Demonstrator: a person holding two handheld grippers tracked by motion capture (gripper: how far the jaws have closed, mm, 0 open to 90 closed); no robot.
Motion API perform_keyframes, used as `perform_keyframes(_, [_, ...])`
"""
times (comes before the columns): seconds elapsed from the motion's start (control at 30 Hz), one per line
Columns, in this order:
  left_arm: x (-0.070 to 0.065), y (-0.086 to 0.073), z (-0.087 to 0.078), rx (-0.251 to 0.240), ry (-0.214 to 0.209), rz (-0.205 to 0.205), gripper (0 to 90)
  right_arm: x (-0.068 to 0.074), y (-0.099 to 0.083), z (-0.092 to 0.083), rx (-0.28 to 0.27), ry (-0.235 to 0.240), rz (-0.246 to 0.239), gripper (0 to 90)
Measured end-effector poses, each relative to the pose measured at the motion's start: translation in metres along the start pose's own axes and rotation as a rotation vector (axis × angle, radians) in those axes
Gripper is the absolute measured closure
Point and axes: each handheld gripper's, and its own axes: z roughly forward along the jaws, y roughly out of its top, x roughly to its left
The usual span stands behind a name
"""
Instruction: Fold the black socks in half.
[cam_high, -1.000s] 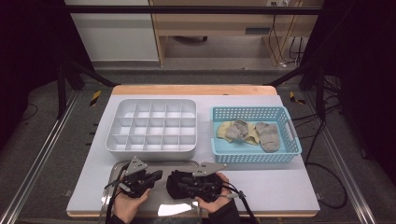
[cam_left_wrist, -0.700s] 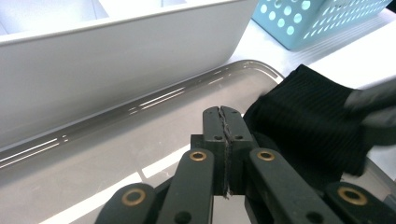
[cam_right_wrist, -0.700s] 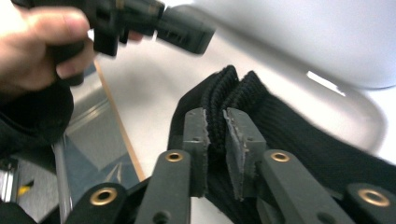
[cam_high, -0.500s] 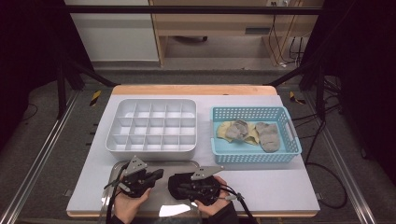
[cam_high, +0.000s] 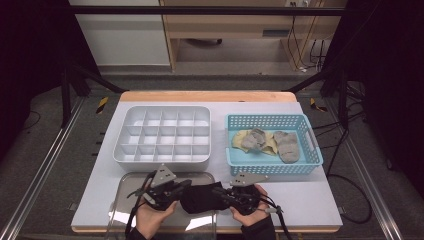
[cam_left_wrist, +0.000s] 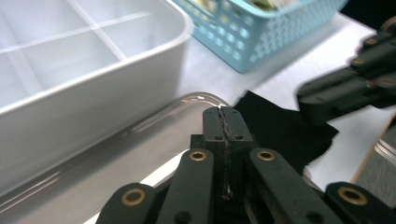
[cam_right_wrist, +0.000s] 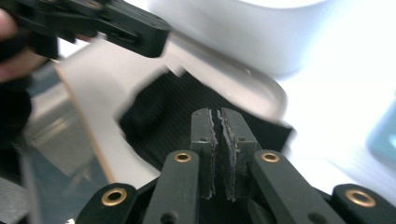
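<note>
A black cloth (cam_high: 201, 198) lies at the table's near edge, partly over the right end of a metal tray (cam_high: 127, 200). My left gripper (cam_high: 183, 186) is at the cloth's left side. In the left gripper view its jaws (cam_left_wrist: 226, 114) are pressed together with nothing seen between them, and the cloth (cam_left_wrist: 285, 135) lies just beyond to the right. My right gripper (cam_high: 225, 193) is at the cloth's right side. Its jaws (cam_right_wrist: 220, 116) have just been closing and stand almost together over the cloth (cam_right_wrist: 182, 107); I see nothing between the pads.
A white compartment box (cam_high: 165, 135) stands just behind the tray. To its right a blue basket (cam_high: 274, 157) holds grey and yellowish socks (cam_high: 260, 141). The table's wooden front edge runs right under both hands.
The right gripper has shifted to the right and its jaws have narrowed. The left gripper has edged right toward the cloth. The cloth looks a little more spread out between them.
</note>
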Motion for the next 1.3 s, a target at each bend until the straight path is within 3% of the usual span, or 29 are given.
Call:
perform_keyframes(0.13, [-0.007, -0.006, 0.019, 0.046, -0.019, 0.006, 89.0, -0.007, -0.016, 0.003, 0.042, -0.025, 0.008, 86.4])
perform_keyframes(0.27, [-0.010, -0.014, 0.028, 0.101, -0.017, 0.021, 89.0, -0.008, -0.022, 0.006, 0.063, -0.032, 0.005, 84.6])
perform_keyframes(0.43, [-0.009, -0.023, 0.030, 0.119, -0.027, 0.014, 89.0, -0.010, -0.024, -0.006, 0.025, -0.059, 0.030, 68.9])
perform_keyframes(0.6, [-0.011, -0.025, 0.030, 0.117, -0.022, 0.020, 89.0, -0.012, -0.035, -0.002, 0.060, -0.088, 0.036, 60.5])
perform_keyframes(0.7, [-0.011, -0.025, 0.030, 0.117, -0.024, 0.021, 89.0, -0.015, -0.040, 0.002, 0.074, -0.085, 0.054, 61.4])
perform_keyframes(0.83, [-0.011, -0.024, 0.030, 0.120, -0.021, 0.023, 88.9, -0.015, -0.042, 0.004, 0.058, -0.034, 0.084, 76.9])
perform_keyframes(1.0, [-0.013, -0.023, 0.031, 0.124, -0.015, 0.026, 88.9, -0.013, -0.036, 0.001, 0.063, -0.045, 0.083, 83.9])
perform_keyframes(1.17, [-0.014, -0.021, 0.034, 0.129, -0.011, 0.024, 88.8, -0.008, -0.020, -0.011, -0.009, -0.038, 0.039, 84.3])
perform_keyframes(1.3, [-0.014, -0.020, 0.035, 0.131, -0.015, 0.019, 88.8, 0.007, -0.005, -0.014, -0.043, 0.034, -0.014, 84.4])
